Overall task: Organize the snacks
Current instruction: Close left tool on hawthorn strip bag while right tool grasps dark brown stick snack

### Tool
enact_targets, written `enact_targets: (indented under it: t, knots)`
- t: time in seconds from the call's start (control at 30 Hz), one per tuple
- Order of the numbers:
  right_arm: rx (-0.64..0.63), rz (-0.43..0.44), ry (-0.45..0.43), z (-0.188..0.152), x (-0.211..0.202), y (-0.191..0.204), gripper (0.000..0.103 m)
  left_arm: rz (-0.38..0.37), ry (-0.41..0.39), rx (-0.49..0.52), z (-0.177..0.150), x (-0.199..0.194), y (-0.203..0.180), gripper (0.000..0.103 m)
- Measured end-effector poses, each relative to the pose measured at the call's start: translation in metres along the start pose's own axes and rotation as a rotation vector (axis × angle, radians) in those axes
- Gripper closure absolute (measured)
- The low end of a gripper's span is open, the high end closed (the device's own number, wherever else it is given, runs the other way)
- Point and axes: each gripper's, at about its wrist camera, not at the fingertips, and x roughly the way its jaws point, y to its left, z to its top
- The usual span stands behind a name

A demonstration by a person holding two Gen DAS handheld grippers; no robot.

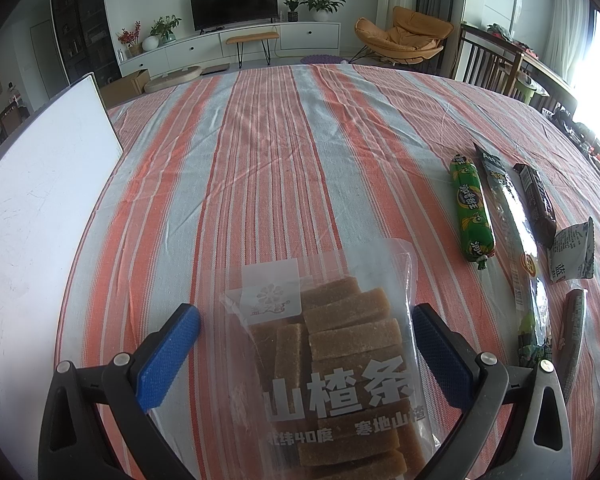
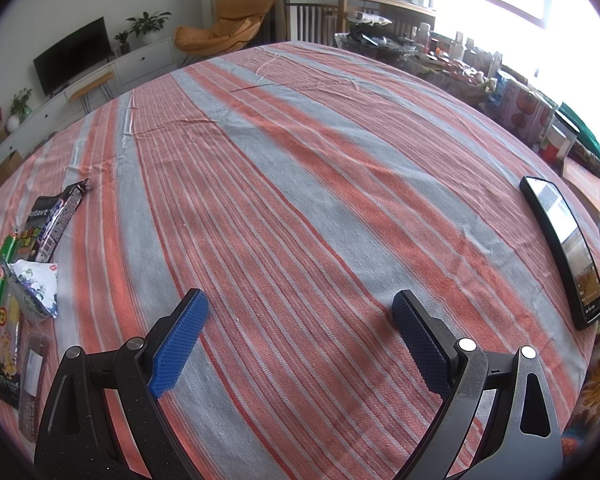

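Right now your left gripper (image 1: 306, 322) stands wide, its blue pads (image 1: 168, 354) either side of the hawthorn bag (image 1: 332, 364) on the striped cloth (image 1: 260, 160); whether they touch the bag, you cannot tell. Off to its right lie the other snacks: a green sausage (image 1: 470, 210), a long dark packet (image 1: 512, 236), a brown bar (image 1: 536, 204) and a white sachet (image 1: 572, 250). Your right gripper (image 2: 300, 310) is wide too, over bare cloth, with a phone (image 2: 564, 248) near the table's right edge.
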Motion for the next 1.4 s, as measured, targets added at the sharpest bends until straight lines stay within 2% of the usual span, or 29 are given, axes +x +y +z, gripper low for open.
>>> enact_targets:
  t: [0.1, 0.17, 0.23, 0.33, 0.43, 0.53, 0.57, 0.67, 0.73, 0.77, 0.93, 1.1, 1.13, 1.17, 1.2, 1.23, 1.27, 1.33, 1.37, 1.4]
  knots:
    - [-0.005, 0.008, 0.003, 0.001, -0.001, -0.003, 0.006, 0.000, 0.000, 0.000, 0.000, 0.001, 0.000, 0.000]
    - [-0.014, 0.028, 0.041, -0.001, -0.006, -0.004, 0.007, -0.001, 0.001, 0.000, -0.001, 0.001, 0.000, 0.000]
    - [0.032, 0.115, 0.056, -0.007, -0.019, -0.006, 0.007, -0.024, 0.040, 0.035, 0.001, 0.000, 0.000, 0.000]
    - [0.049, 0.301, 0.091, -0.019, -0.047, 0.011, 0.007, -0.051, 0.134, 0.067, 0.004, -0.003, 0.003, 0.000]
    - [-0.021, 0.418, 0.180, -0.030, -0.063, 0.051, 0.007, -0.069, 0.211, 0.072, 0.002, -0.007, 0.006, 0.000]
    - [-0.139, 0.489, 0.257, -0.041, -0.069, 0.102, 0.009, -0.072, 0.209, 0.110, -0.005, -0.019, 0.001, 0.004]
    - [-0.176, 0.493, 0.261, -0.045, -0.071, 0.117, 0.009, -0.060, 0.189, 0.135, -0.007, -0.023, 0.000, 0.010]
    - [-0.225, 0.420, 0.259, -0.051, -0.064, 0.145, 0.010, -0.035, 0.153, 0.200, -0.010, -0.033, -0.005, 0.019]
    - [-0.209, 0.408, 0.265, -0.051, -0.059, 0.151, 0.009, -0.063, 0.143, 0.206, -0.011, -0.034, -0.005, 0.028]
    - [-0.210, 0.402, 0.254, -0.049, -0.060, 0.151, 0.011, -0.082, 0.144, 0.201, -0.011, -0.034, -0.004, 0.038]
    - [-0.167, 0.440, 0.225, -0.039, -0.072, 0.124, 0.011, -0.108, 0.106, 0.175, -0.016, -0.048, -0.001, 0.053]
    - [0.007, 0.472, 0.252, -0.017, -0.063, 0.073, 0.012, -0.186, 0.072, 0.062, -0.028, -0.070, 0.017, 0.069]
    - [0.029, 0.480, 0.267, -0.014, -0.060, 0.069, 0.016, -0.192, 0.064, 0.045, -0.031, -0.075, 0.020, 0.071]
    - [0.045, 0.495, 0.291, -0.013, -0.057, 0.066, 0.031, -0.199, 0.061, 0.032, -0.032, -0.078, 0.023, 0.075]
    - [0.048, 0.504, 0.312, -0.013, -0.054, 0.069, 0.048, -0.205, 0.064, 0.022, -0.034, -0.079, 0.025, 0.075]
    - [0.048, 0.511, 0.331, -0.013, -0.052, 0.072, 0.054, -0.206, 0.065, 0.021, -0.036, -0.080, 0.025, 0.075]
    - [0.046, 0.526, 0.345, -0.015, -0.052, 0.079, 0.055, -0.197, 0.065, 0.031, -0.036, -0.080, 0.024, 0.073]
    - [0.023, 0.531, 0.348, -0.019, -0.053, 0.093, 0.054, -0.154, 0.075, 0.061, -0.036, -0.077, 0.020, 0.056]
    - [0.009, 0.532, 0.347, -0.022, -0.054, 0.103, 0.050, -0.127, 0.087, 0.075, -0.035, -0.074, 0.018, 0.040]
    - [-0.004, 0.525, 0.348, -0.025, -0.053, 0.111, 0.047, -0.099, 0.089, 0.092, -0.035, -0.071, 0.016, 0.032]
